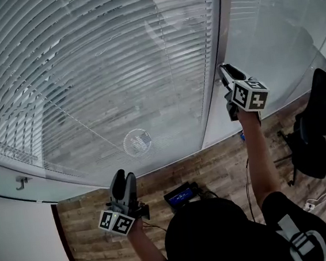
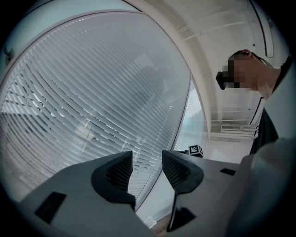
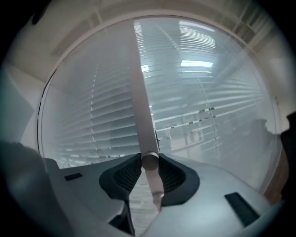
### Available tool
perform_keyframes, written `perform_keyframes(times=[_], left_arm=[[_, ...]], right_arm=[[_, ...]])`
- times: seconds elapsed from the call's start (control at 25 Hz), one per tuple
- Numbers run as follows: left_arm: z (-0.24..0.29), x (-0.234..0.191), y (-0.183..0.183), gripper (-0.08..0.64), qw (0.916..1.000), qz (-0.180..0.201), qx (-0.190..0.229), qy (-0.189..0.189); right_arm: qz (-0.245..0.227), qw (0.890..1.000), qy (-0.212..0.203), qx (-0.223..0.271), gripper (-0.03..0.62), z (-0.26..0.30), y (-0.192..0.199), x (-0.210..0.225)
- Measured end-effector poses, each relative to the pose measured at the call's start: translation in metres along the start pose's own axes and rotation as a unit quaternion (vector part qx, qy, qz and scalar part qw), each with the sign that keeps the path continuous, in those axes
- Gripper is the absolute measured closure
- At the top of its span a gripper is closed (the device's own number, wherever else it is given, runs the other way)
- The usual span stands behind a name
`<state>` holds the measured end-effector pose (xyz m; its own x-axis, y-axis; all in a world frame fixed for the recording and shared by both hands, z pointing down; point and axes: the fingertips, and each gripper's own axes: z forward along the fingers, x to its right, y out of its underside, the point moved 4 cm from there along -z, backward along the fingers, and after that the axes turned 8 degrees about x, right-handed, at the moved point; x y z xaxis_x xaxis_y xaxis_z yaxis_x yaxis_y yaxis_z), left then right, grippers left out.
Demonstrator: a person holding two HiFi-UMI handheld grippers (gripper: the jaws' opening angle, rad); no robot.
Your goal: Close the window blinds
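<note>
Right gripper view | right gripper (image 3: 149, 172) clamps tilt wand (image 3: 141, 115) at right edge of blinds (image 1: 88, 77), likely to twist slats shut | left gripper (image 2: 147, 166) gapes empty, idle.

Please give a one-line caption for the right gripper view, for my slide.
The right gripper clamps its jaws on the blinds' tilt wand, slats behind.

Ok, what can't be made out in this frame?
- Upper end of the wand: right gripper view, it fades into glare near the top.
- The wand in head view: too thin to pick out beside the right tongs.
- The dark device on the floor: head view, too small, partly behind the person's head.
- Slat tilt of the right blind: head view, washed out.
</note>
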<state>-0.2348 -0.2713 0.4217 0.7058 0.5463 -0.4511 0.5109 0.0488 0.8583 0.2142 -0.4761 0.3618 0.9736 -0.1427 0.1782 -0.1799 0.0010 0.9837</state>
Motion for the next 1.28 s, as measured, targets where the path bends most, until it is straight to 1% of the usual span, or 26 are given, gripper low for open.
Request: perform_keyframes(times=[0.04,0.12,0.16,0.28,0.32,0.36,0.4,0.44,0.48,0.52,0.56,0.6,0.64,0.68,0.72,0.76,0.88,0.96,1.0,1.04,1.08,1.12,1.16,1.2,1.24,1.28], left_arm=[[0.000,0.000,0.000,0.362,1.0000,0.000,0.000,-0.001],[0.000,-0.001,0.001,0.362,1.0000,0.000,-0.001,-0.002],[-0.001,-0.001,0.001,0.362,1.0000,0.000,0.000,-0.002],[0.000,0.000,0.001,0.362,1.0000,-0.001,-0.001,0.000],[0.001,0.000,0.001,0.362,1.0000,-0.001,-0.002,0.000],[0.001,0.000,0.002,0.362,1.0000,-0.001,-0.002,0.001],[0.001,0.001,0.002,0.362,1.0000,-0.002,-0.003,0.002],[0.001,0.001,0.002,0.362,1.0000,-0.002,-0.004,0.002],[0.001,0.001,0.003,0.362,1.0000,-0.002,-0.005,0.002],[0.002,0.002,0.003,0.362,1.0000,-0.002,-0.006,0.002],[0.002,0.002,0.004,0.362,1.0000,-0.002,-0.006,0.003],[0.003,0.002,0.004,0.362,1.0000,-0.002,-0.007,0.003],[0.003,0.002,0.004,0.362,1.0000,-0.002,-0.007,0.003],[0.003,0.002,0.004,0.362,1.0000,-0.002,-0.007,0.004],[0.003,0.002,0.004,0.362,1.0000,-0.002,-0.007,0.004],[0.003,0.003,0.005,0.362,1.0000,-0.003,-0.007,0.004],[0.002,0.004,0.006,0.362,1.0000,-0.003,-0.008,0.004],[0.002,0.004,0.006,0.362,1.0000,-0.003,-0.008,0.004],[0.002,0.003,0.005,0.362,1.0000,-0.003,-0.008,0.003],[0.002,0.003,0.005,0.362,1.0000,-0.003,-0.007,0.003],[0.003,0.003,0.005,0.362,1.0000,-0.003,-0.007,0.003],[0.003,0.003,0.005,0.362,1.0000,-0.003,-0.006,0.002],[0.002,0.003,0.004,0.362,1.0000,-0.003,-0.006,0.002],[0.002,0.002,0.004,0.362,1.0000,-0.003,-0.006,0.001],[0.002,0.002,0.004,0.362,1.0000,-0.003,-0.006,0.001],[0.002,0.002,0.004,0.362,1.0000,-0.003,-0.005,0.001]], right_arm=[[0.041,0.999,-0.005,0.004,0.471,0.000,0.001,0.003],[0.115,0.993,-0.014,0.013,0.471,0.000,0.001,0.007],[0.152,0.988,-0.019,0.017,0.471,-0.001,0.000,0.008],[0.254,0.966,-0.035,0.025,0.471,-0.001,0.002,0.013],[0.273,0.961,-0.040,0.027,0.471,0.000,0.002,0.013],[0.282,0.958,-0.045,0.028,0.471,0.000,0.002,0.014],[0.277,0.959,-0.048,0.028,0.471,-0.001,0.002,0.013],[0.256,0.965,-0.051,0.028,0.471,-0.001,0.002,0.012],[0.214,0.975,-0.050,0.025,0.471,-0.002,0.001,0.011],[0.153,0.987,-0.045,0.020,0.469,-0.003,0.002,0.009],[0.077,0.996,-0.034,0.014,0.469,-0.005,0.001,0.006],[-0.004,1.000,-0.021,0.009,0.468,-0.006,0.001,0.002],[-0.079,0.997,-0.009,0.005,0.468,-0.007,-0.001,-0.003],[-0.140,0.990,-0.001,0.002,0.466,-0.007,-0.002,-0.008],[-0.185,0.983,0.004,-0.001,0.466,-0.006,-0.003,-0.012],[-0.219,0.976,0.008,-0.005,0.466,-0.005,-0.004,-0.015],[-0.281,0.959,0.015,-0.021,0.468,-0.001,-0.002,-0.019],[-0.294,0.955,0.019,-0.027,0.468,-0.001,-0.002,-0.019],[-0.287,0.957,0.021,-0.029,0.468,-0.001,-0.002,-0.018],[-0.268,0.963,0.022,-0.029,0.469,0.000,-0.002,-0.016],[-0.233,0.972,0.020,-0.027,0.471,0.000,-0.002,-0.014],[-0.180,0.983,0.016,-0.023,0.471,0.001,-0.002,-0.010],[-0.113,0.993,0.009,-0.019,0.472,0.001,-0.002,-0.006],[-0.040,0.999,0.002,-0.015,0.472,0.002,0.000,-0.001],[0.029,1.000,-0.005,-0.011,0.472,0.002,0.001,0.004],[0.088,0.996,-0.010,-0.006,0.472,0.001,0.001,0.007]])
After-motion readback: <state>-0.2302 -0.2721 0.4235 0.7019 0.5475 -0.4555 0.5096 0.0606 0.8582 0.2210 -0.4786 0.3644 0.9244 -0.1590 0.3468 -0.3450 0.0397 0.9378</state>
